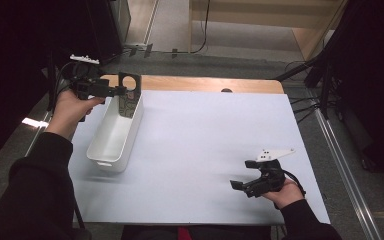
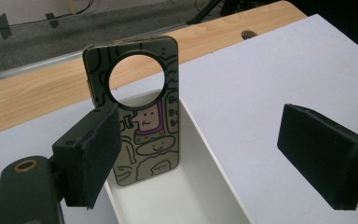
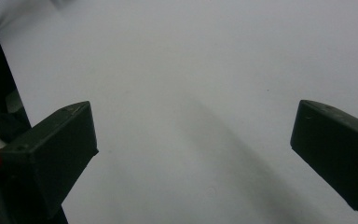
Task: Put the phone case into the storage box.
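On the white worktop (image 1: 205,150) a long white plastic bin (image 1: 115,135) stands at the left side, with its open top up. A flat phone case with black cartoon drawings and a large round hole near its top (image 2: 142,126) stands almost upright inside the far end of the bin. In the left gripper view its lower edge is down inside the bin and its upper part rises above the rim. In the high view the case leans a little against the far end of the bin.

The left gripper (image 1: 112,91) hangs in the air at the far end of the bin, at the height of the upper part of the case. Its jaws stand wide apart. In the left gripper view one pad (image 2: 95,149) is just in front of the left edge of the case, and I cannot tell if it touches it; the other pad is well apart from the case, over the bare worktop. So the case is not clamped.

The right gripper (image 1: 242,185) is low over the worktop at the near right side, well apart from the bin. Its jaws are also wide apart, with only bare white worktop between them.
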Available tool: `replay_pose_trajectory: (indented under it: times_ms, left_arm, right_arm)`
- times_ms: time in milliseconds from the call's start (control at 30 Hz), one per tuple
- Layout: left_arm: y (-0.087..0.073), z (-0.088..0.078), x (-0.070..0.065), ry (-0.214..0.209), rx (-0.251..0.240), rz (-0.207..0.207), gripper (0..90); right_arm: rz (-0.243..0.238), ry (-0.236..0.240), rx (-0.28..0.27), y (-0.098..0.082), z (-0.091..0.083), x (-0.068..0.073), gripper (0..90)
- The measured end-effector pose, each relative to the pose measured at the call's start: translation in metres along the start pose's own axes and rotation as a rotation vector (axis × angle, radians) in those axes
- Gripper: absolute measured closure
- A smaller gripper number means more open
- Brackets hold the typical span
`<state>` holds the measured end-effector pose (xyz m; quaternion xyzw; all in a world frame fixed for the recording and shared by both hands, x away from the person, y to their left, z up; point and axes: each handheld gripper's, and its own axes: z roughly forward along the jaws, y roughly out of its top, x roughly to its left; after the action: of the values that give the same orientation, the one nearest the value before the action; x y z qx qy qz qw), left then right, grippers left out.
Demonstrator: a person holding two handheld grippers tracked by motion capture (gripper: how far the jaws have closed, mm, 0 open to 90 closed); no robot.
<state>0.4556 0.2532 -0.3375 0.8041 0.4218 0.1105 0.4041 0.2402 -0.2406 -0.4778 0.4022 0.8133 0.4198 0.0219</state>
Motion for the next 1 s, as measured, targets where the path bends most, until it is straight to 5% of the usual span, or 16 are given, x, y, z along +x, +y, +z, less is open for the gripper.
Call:
replay_pose_trajectory:
  times_ms: [1000]
  left_arm:
    - [-0.021, -0.019, -0.05, -0.113, -0.06, 0.105, 13.2]
  right_arm:
    - [-0.004, 0.016, 0.0, 0.005, 0.002, -0.001, 0.0]
